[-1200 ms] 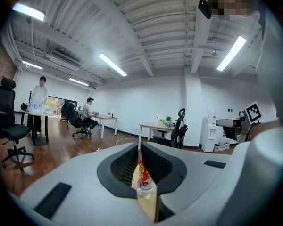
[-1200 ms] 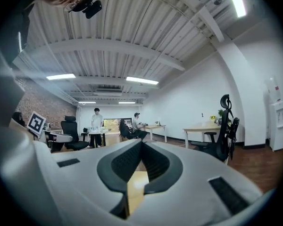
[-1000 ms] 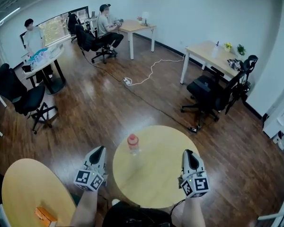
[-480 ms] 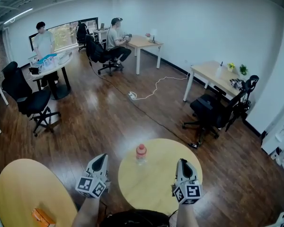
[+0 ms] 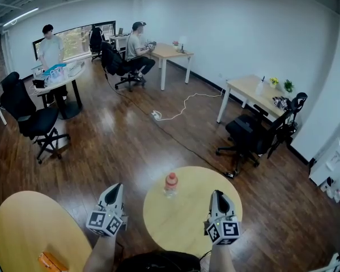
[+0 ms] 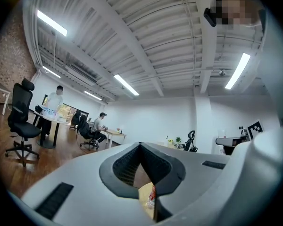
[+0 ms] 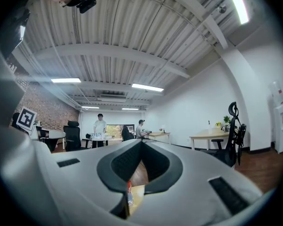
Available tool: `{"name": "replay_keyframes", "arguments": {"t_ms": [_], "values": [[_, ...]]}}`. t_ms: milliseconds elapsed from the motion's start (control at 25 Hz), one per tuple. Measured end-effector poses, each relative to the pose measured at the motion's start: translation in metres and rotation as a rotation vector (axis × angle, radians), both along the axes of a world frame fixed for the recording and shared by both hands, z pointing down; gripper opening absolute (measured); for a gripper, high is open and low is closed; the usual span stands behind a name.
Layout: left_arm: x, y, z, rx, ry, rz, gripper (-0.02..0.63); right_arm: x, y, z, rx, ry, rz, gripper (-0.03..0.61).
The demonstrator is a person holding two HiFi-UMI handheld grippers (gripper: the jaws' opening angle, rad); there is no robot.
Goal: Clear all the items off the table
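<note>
Clear plastic red-capped bottle (image 5: pixel 170 184) is standing far-side on round pale wooden table (image 5: pixel 181 226); left gripper (image 5: pixel 117 186) and right gripper (image 5: pixel 216 194) are hovering empty, jaws together, one likely needing opening wide before clamping its middle

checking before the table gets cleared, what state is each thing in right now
bottle: upright on the round table, red cap on, not held
left gripper: fingers shut, empty, off the round table's left edge
right gripper: fingers shut, empty, over the round table's right side
orange object: lying on the second table, untouched
</note>
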State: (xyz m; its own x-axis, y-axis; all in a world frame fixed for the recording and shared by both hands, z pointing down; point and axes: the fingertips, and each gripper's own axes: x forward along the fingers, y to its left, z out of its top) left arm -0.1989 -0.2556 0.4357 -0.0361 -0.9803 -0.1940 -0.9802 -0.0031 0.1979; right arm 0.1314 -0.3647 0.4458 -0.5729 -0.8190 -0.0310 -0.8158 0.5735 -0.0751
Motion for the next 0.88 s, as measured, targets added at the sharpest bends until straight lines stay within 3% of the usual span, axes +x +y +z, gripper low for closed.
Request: {"name": "replay_keyframes", "arguments": {"t_ms": [240, 480, 760, 880], "values": [[-0.026, 0.018, 0.004, -0.006, 0.049, -0.056, 0.002, -0.037, 0.015, -0.011, 0.003, 0.009, -0.071, 0.005], [-0.065, 0.071, 0.004, -0.020, 0.001, -0.163, 0.002, -0.106, 0.031, -0.006, -0.008, 0.032, -0.212, 0.005], [-0.171, 0.212, 0.003, -0.010, 0.002, -0.469, 0.002, -0.253, 0.084, -0.007, -0.004, 0.046, -0.474, 0.005], [-0.196, 0.278, 0.005, 0.005, -0.005, -0.586, 0.002, -0.304, 0.121, 0.001, 0.004, 0.047, -0.591, 0.005]]}}
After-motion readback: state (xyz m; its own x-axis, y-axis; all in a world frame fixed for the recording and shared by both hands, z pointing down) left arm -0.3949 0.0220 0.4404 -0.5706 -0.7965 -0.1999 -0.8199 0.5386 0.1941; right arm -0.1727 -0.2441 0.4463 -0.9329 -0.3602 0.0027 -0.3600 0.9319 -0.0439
